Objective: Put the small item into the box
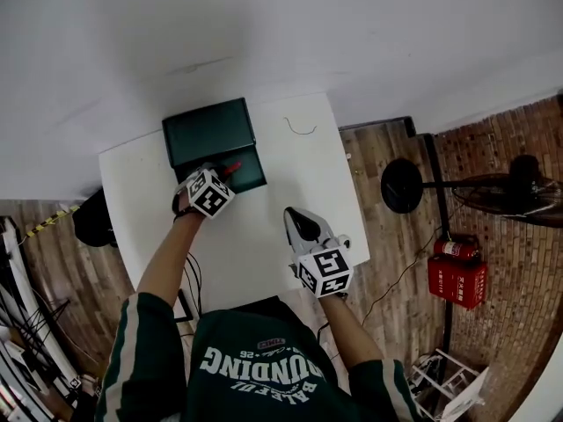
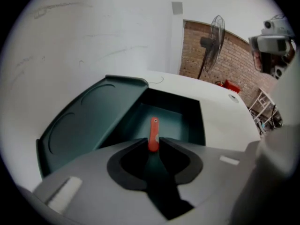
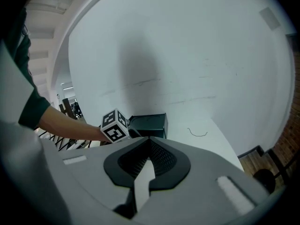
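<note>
A dark green box (image 1: 209, 132) stands open at the far left of the white table (image 1: 299, 170), its lid tipped back. My left gripper (image 1: 230, 170) is shut on a small red item (image 1: 232, 167) at the box's tray. In the left gripper view the red item (image 2: 153, 134) sticks out from between the jaws of the left gripper (image 2: 153, 143), over the open box (image 2: 176, 118). My right gripper (image 1: 291, 213) hovers over the table's near right part, shut with nothing in it. The right gripper view shows the right gripper (image 3: 149, 139) pointing toward the box (image 3: 150, 124).
A thin bent wire (image 1: 299, 130) lies on the table's far right part. On the wooden floor to the right are a standing fan (image 1: 519, 187) and a red fire-extinguisher case (image 1: 457, 278). A dark object (image 1: 91, 220) sits by the table's left edge.
</note>
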`<state>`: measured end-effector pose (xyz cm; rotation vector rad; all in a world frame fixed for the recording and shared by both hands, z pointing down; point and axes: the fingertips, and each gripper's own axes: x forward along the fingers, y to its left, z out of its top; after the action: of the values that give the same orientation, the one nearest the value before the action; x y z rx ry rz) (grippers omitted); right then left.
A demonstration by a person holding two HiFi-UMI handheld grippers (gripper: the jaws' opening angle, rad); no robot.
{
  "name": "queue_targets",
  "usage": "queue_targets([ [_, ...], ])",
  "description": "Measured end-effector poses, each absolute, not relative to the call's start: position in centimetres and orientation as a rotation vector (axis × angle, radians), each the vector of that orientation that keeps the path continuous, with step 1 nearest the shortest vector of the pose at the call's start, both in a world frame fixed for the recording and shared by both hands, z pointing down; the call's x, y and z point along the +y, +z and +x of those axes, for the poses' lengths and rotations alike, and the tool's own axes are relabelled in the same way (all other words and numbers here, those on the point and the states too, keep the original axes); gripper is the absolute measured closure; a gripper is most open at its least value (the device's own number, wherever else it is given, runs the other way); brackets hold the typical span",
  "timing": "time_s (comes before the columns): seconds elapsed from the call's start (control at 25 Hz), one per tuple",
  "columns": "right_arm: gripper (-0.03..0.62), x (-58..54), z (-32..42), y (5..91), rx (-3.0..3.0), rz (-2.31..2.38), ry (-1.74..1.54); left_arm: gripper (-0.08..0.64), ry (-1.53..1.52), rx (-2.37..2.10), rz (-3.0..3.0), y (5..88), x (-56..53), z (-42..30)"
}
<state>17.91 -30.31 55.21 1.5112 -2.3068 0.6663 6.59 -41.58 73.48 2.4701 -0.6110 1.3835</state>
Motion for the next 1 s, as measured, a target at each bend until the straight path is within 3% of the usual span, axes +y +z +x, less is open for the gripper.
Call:
queue_targets([
  [0.32, 0.591, -30.1, 18.6, 55.2, -2.289, 1.531, 0.682, 0.433, 1.332, -0.638, 2.501, 72.6, -41.8, 7.0],
  [0.56, 0.591, -31.7, 18.2, 53.2, -2.359, 1.514, 0.619, 0.435, 1.108, -0.817, 2.557, 66.3, -41.6, 6.1],
  [0.72, 0.591, -33.7, 18.0, 51.2, -2.438, 1.466, 0.559, 0.508, 0.958, -0.938, 2.569, 61.7, -40.7, 5.7],
  [1.0, 0.591, -35.9, 16.6, 47.6, -2.6, 1.301, 0.47, 0.508, 0.783, -1.154, 2.515, 55.7, -38.3, 5.0],
])
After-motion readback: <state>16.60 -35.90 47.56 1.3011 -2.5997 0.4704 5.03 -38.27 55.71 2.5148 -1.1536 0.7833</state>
